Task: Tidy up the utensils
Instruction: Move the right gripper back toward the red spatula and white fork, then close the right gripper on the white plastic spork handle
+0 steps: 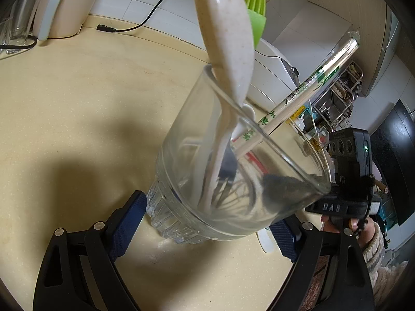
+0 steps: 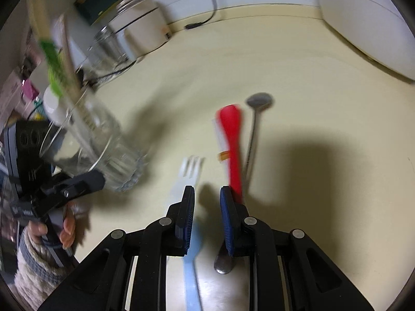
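Note:
My left gripper [image 1: 207, 212] is shut on the base of a clear glass [image 1: 233, 171], which is tilted over the counter. Standing in the glass are a beige spoon [image 1: 228, 26], a green silicone brush [image 1: 255, 7], paper-wrapped chopsticks [image 1: 311, 85] and a whisk [image 1: 233, 189]. My right gripper [image 2: 206, 190] hovers over the counter, open, with nothing between its pads. Under its left finger lies a white-and-blue fork [image 2: 193, 167]. A red spoon [image 2: 233, 140] and a metal spoon [image 2: 259, 101] lie just right of it. The glass [image 2: 103, 142] appears at the left of the blurred right wrist view.
A white appliance [image 1: 59, 7] and a loose black plug [image 1: 106, 28] sit at the back of the beige counter [image 1: 77, 103]. Another white appliance [image 2: 363, 26] stands at the back right. An empty glass jar [image 2: 111, 44] stands behind the held glass.

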`<action>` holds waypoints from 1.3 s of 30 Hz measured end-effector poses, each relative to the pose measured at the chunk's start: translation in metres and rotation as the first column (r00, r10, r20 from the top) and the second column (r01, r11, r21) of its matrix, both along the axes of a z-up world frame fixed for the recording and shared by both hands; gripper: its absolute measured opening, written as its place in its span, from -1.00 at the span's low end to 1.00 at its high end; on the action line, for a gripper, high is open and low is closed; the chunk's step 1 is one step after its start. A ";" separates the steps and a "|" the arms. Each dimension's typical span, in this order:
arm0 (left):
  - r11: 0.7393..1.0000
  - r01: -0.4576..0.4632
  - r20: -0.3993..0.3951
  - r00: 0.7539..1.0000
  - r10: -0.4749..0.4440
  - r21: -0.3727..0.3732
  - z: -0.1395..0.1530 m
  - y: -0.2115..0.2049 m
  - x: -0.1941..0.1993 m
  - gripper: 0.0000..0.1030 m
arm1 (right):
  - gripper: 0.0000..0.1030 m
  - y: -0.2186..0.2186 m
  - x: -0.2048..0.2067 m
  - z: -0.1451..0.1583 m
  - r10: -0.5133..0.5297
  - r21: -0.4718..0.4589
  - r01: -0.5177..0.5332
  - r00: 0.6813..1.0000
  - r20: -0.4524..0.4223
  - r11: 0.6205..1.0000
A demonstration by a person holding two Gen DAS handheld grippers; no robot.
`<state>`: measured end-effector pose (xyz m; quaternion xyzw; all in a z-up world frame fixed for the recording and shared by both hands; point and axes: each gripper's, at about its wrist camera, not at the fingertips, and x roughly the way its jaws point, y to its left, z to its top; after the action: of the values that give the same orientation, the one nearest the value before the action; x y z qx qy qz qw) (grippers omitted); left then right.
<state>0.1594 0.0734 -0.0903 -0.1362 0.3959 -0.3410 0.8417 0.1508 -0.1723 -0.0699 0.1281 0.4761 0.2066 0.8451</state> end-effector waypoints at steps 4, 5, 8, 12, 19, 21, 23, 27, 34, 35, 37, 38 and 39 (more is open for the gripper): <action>1.000 0.000 0.000 1.000 0.000 0.000 0.000 0.001 0.000 0.77 | -0.58 0.002 -0.001 0.003 -0.001 0.011 0.001 1.000 0.012 1.000; 1.000 0.000 0.000 1.000 0.000 0.000 0.000 0.000 0.000 0.77 | -0.58 0.006 0.000 0.005 0.016 0.020 -0.017 1.000 0.018 1.000; 1.000 0.000 0.000 1.000 0.000 0.000 0.000 0.000 0.000 0.77 | -0.56 0.017 -0.007 0.006 0.046 0.023 -0.046 0.999 0.024 0.999; 1.000 0.000 0.000 1.000 0.000 0.000 0.000 0.000 0.000 0.77 | -0.38 0.030 -0.013 0.003 0.066 0.011 -0.066 0.998 0.014 0.998; 1.000 0.001 0.000 1.000 -0.001 -0.001 0.000 0.002 0.000 0.77 | -0.32 0.066 -0.029 0.009 0.103 -0.204 -0.083 0.991 0.085 0.975; 1.000 0.001 0.000 1.000 -0.001 -0.001 0.000 0.000 0.000 0.77 | -0.32 0.075 -0.033 0.008 0.104 -0.288 -0.069 0.988 0.110 0.955; 1.000 0.001 0.000 1.000 -0.001 -0.001 0.000 0.002 0.000 0.77 | -0.33 0.083 -0.038 0.008 0.121 -0.348 -0.067 0.983 0.135 0.935; 1.000 0.001 0.000 1.000 -0.001 -0.001 0.000 0.001 0.000 0.77 | -0.40 0.084 -0.038 0.008 0.132 -0.347 -0.077 0.982 0.138 0.935; 1.000 0.001 0.000 1.000 -0.001 -0.001 0.000 0.000 0.000 0.77 | -0.70 0.083 -0.038 0.009 0.156 -0.275 -0.110 0.977 0.148 0.955; 1.000 0.001 0.000 1.000 -0.001 -0.001 0.000 0.000 0.000 0.77 | -0.70 0.078 -0.036 0.009 0.149 -0.223 -0.116 0.979 0.140 0.968; 1.000 0.001 0.000 1.000 -0.001 -0.001 0.000 0.000 0.000 0.77 | -0.71 0.068 -0.032 0.007 0.132 -0.116 -0.119 0.984 0.120 0.986; 1.000 0.001 0.000 1.000 -0.001 -0.001 0.000 0.000 0.000 0.77 | -0.71 0.062 -0.029 0.007 0.119 -0.070 -0.112 0.986 0.117 0.991; 1.000 0.001 0.000 1.000 -0.001 -0.002 0.000 -0.001 0.000 0.77 | -0.71 0.056 -0.027 0.008 0.105 -0.030 -0.102 0.987 0.119 0.994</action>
<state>0.1594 0.0726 -0.0905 -0.1366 0.3958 -0.3418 0.8413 0.1235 -0.1165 -0.0615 0.0802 0.4327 0.2520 0.8619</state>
